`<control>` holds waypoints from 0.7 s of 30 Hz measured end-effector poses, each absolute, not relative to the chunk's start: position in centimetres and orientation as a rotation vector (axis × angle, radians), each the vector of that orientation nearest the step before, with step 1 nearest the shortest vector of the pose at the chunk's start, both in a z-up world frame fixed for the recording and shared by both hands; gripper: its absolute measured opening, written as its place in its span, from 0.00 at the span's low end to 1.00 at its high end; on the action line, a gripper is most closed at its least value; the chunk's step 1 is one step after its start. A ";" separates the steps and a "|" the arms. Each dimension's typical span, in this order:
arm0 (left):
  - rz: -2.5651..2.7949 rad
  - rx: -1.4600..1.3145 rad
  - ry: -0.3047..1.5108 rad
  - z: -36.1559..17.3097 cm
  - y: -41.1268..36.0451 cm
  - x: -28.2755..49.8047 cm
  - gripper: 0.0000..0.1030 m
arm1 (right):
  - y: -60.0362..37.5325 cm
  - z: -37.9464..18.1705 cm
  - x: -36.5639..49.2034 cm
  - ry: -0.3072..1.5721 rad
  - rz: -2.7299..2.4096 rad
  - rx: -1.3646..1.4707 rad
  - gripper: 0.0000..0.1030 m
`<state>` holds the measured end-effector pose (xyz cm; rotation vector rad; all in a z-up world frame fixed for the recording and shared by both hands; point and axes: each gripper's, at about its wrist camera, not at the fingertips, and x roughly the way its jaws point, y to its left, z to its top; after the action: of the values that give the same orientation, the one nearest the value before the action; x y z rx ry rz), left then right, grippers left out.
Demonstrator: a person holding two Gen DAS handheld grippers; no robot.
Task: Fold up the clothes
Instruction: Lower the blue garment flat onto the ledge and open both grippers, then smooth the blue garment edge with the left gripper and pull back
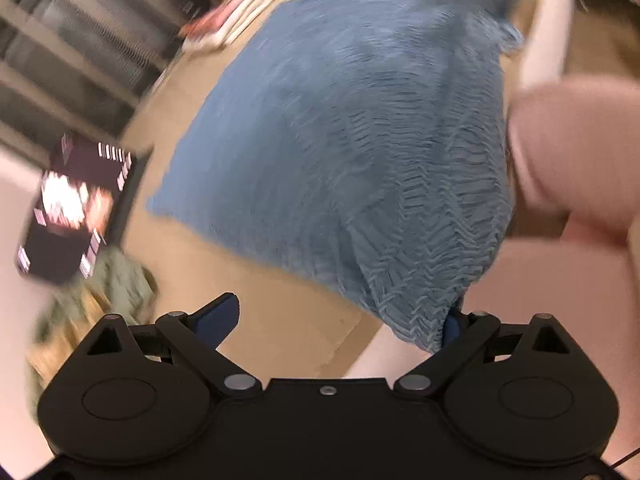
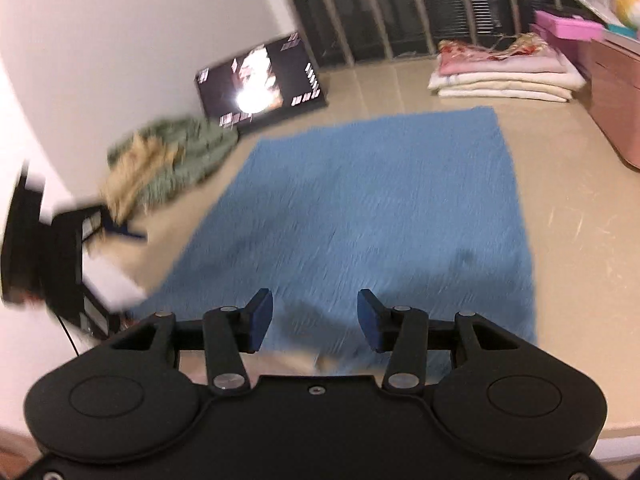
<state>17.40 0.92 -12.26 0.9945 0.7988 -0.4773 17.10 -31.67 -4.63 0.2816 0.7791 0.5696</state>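
- Left hand-held gripper (image 1: 340,320) spread wide; blue cloth (image 1: 352,140) corner draped over its right finger, rest flat on floor (image 2: 560,184).
- Right hand-held gripper (image 2: 315,320) spread, over the cloth's near edge.
- Green garment pile (image 2: 172,156), dark board (image 2: 260,80), folded bedding (image 2: 504,72) around.

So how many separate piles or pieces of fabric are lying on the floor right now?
3: the blue textured cloth spread mid-floor, a green crumpled pile by the wall, folded blankets stacked far right. More may be hidden.
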 end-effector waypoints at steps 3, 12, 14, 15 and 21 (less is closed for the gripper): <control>-0.458 1.048 0.801 -13.4 0.0 17.9 0.93 | -32.2 -4.9 20.0 0.819 0.501 0.255 0.48; -0.410 1.353 0.668 -15.7 -0.9 15.8 0.94 | -30.6 -9.2 24.2 0.895 0.424 0.173 0.48; -0.397 1.528 0.582 -16.8 -0.8 14.5 0.94 | -30.5 -9.4 24.1 0.890 0.419 0.170 0.48; -0.395 1.618 0.535 -17.4 -0.7 13.8 0.94 | -30.5 -9.4 24.0 0.887 0.417 0.162 0.48; -0.372 1.905 0.209 -20.3 -0.3 11.5 0.95 | -30.1 -9.6 24.0 0.874 0.405 0.117 0.48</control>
<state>11.49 -0.33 -20.27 1.9049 0.2085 -0.3720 23.96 -30.13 -9.59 0.1172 0.8741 0.4052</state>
